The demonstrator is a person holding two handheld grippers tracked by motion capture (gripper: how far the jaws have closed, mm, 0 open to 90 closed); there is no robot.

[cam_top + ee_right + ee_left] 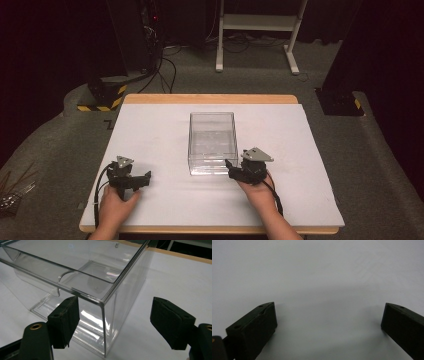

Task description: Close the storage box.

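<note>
A clear plastic box (212, 142), open at the top and empty, stands in the middle of the white table top (300, 150). My right gripper (231, 167) sits at the box's near right corner. In the right gripper view the box (95, 272) has its corner edge between the jaws of the right gripper (115, 305). One pad (66, 320) is against the near wall. The other pad (170, 322) stands well off the side wall, so it is open. My left gripper (140, 181) rests at the near left of the table. The left gripper (328, 306) is wide open over bare white surface.
The table's wooden edge (210, 98) runs along the far side. On the floor beyond stand a white metal frame (260, 22), a black base with yellow stripes (102, 97) with cables, and a dark stand (340, 100) at right. Loose sticks (12, 192) lie on the floor at left.
</note>
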